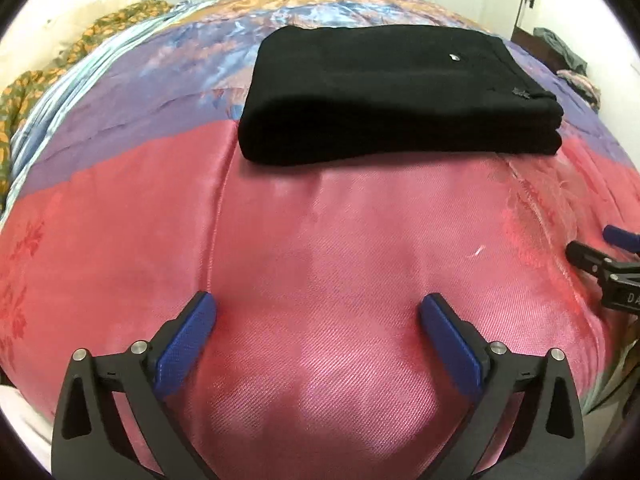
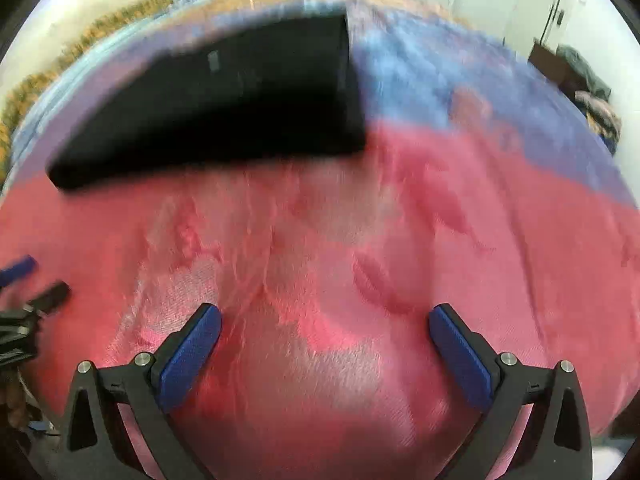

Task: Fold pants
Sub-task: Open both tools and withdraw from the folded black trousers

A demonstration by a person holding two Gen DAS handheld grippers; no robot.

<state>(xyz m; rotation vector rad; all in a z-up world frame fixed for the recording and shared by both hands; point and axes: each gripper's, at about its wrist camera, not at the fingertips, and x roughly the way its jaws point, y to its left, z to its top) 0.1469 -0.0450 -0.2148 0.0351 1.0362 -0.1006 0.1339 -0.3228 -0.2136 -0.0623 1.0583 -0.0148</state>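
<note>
The black pants [image 1: 392,96] lie folded into a thick rectangular stack on the bed, ahead of both grippers. They also show, blurred, in the right wrist view [image 2: 240,108]. My left gripper [image 1: 318,312] is open and empty, over the pink bedspread short of the pants. My right gripper [image 2: 325,324] is open and empty, also over the pink cloth. The right gripper's tips show at the right edge of the left wrist view [image 1: 600,248]; the left gripper's tips show at the left edge of the right wrist view [image 2: 32,280].
The bedspread [image 1: 320,240] is pink near me, purple and blue farther off. A floral quilt [image 1: 80,52] is bunched at the far left. Dark furniture with clothes [image 1: 560,52] stands at the far right. White cupboards line the back wall.
</note>
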